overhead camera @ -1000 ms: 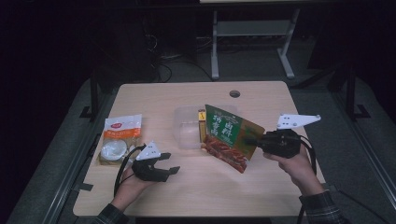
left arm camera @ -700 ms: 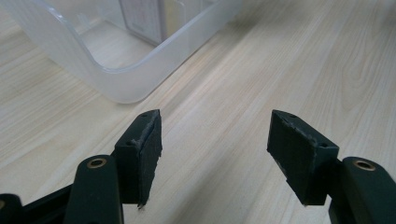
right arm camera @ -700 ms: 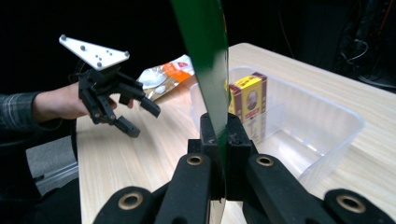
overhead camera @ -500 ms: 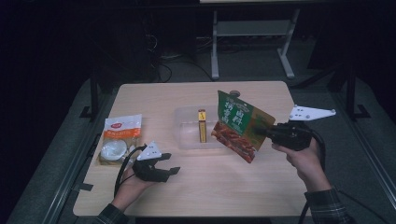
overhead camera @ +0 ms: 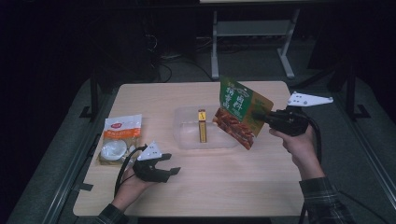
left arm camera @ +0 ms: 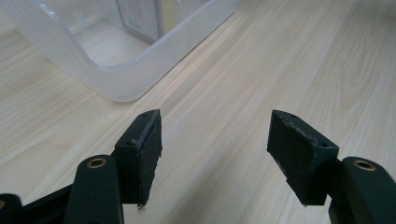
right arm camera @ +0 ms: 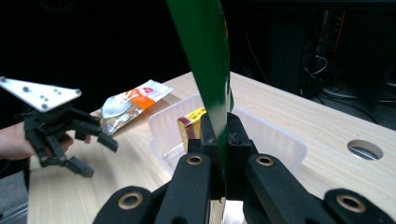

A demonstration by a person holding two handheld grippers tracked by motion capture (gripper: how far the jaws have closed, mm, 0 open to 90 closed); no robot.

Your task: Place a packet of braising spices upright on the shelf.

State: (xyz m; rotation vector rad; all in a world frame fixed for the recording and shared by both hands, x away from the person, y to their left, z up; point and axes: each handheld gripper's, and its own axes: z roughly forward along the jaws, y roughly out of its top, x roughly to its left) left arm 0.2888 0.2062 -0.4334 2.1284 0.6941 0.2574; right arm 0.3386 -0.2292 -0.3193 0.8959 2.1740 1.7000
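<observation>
My right gripper (overhead camera: pixel 260 115) is shut on the edge of a green snack pouch (overhead camera: pixel 239 112) with a red food picture, held tilted in the air over the right end of a clear plastic tub (overhead camera: pixel 187 136). Seen edge-on in the right gripper view, the green pouch (right arm camera: pixel 208 65) is pinched between the pads of my right gripper (right arm camera: pixel 219 140). A narrow yellow and red packet (overhead camera: pixel 202 126) lies in the tub. My left gripper (overhead camera: pixel 169 164) rests open on the table near the front left, its pads (left arm camera: pixel 147 147) apart with nothing between them, facing the tub's corner (left arm camera: pixel 116 79).
An orange and white pouch (overhead camera: pixel 116 139) lies at the table's left edge. A round hole (right arm camera: pixel 364 149) is in the tabletop at the back. Bare wood lies along the front of the table (overhead camera: pixel 224 186). A metal stand (overhead camera: pixel 252 32) is on the floor behind.
My right gripper has carried the green pouch up and to the right, uncovering the yellow packet in the tub. My left gripper has stayed where it was.
</observation>
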